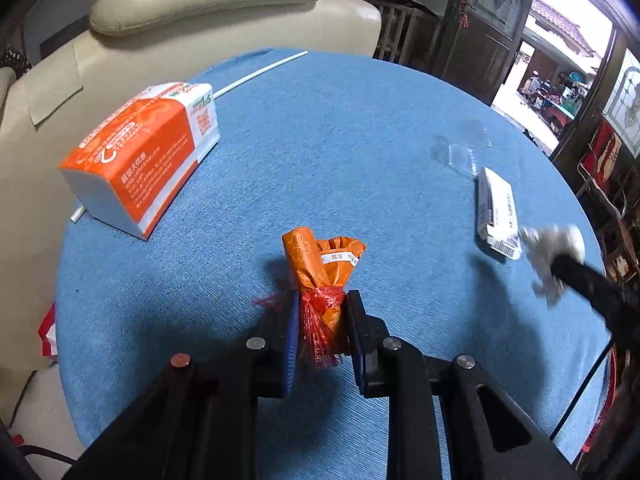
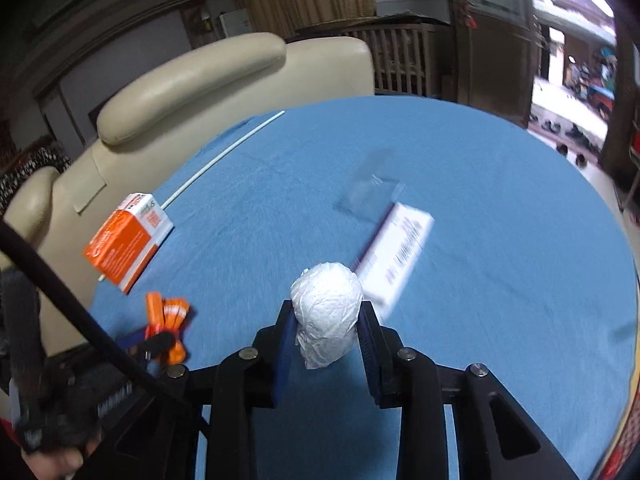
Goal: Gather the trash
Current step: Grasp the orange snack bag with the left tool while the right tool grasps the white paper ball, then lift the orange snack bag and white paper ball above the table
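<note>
My left gripper [image 1: 322, 304] is shut on an orange bag roll tied with red plastic [image 1: 320, 272], held just above the blue round table [image 1: 360, 128]. My right gripper [image 2: 326, 312] is shut on a crumpled white paper ball [image 2: 326, 304]. In the left wrist view that ball [image 1: 554, 244] shows blurred at the right, at the tip of the right gripper's dark finger. The right wrist view shows the orange roll [image 2: 168, 312] low at the left, in the left gripper. A white flat box with a barcode [image 1: 496, 212] [image 2: 396, 254] and a clear plastic wrapper [image 1: 464, 146] [image 2: 370, 190] lie on the cloth.
An orange and white tissue pack [image 1: 144, 152] [image 2: 128, 236] lies at the table's left, over a long white straw [image 1: 260, 70] [image 2: 224, 156]. A cream leather armchair [image 1: 192, 4] stands behind the table. A dark wooden door and windows are at the right.
</note>
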Available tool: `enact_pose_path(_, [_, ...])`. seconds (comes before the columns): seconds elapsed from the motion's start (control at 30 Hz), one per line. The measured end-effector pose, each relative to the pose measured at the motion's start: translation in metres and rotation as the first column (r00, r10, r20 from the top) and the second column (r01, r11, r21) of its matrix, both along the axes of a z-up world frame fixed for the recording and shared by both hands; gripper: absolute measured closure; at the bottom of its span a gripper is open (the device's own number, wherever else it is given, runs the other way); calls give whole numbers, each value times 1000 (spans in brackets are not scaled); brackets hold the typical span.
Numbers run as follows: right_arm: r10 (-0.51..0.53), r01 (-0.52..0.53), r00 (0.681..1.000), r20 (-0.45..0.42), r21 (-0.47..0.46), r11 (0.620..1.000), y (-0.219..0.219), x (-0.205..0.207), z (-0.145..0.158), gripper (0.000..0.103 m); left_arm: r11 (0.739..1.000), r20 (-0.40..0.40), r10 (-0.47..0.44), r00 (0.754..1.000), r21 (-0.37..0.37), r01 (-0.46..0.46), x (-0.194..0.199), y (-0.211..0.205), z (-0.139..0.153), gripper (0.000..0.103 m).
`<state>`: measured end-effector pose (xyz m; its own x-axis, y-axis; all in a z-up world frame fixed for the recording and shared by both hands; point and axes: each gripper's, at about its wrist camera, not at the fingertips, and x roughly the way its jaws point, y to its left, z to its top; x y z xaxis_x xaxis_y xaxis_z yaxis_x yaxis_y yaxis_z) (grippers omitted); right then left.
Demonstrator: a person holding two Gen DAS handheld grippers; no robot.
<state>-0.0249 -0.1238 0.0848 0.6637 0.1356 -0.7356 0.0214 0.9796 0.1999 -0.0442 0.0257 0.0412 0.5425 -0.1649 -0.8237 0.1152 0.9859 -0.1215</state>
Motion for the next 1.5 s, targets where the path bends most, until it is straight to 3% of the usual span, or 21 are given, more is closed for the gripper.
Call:
enact_pose_path(0.23, [-66,66,998,-6,76,995,-35,-60,-6,71,999,-3,-45,999,18,45,-13,-26,6,79])
enact_pose_path(0.47, [-119,119,993,-7,118,986,-65,-93,-11,71,995,6,-91,996,43,91,-22,-51,15,79])
enact_pose_path(1.5, [-194,183,980,40,200,963,-102,-140,-8,70,977,30,-186,982,112,182,-48,-98,23,79])
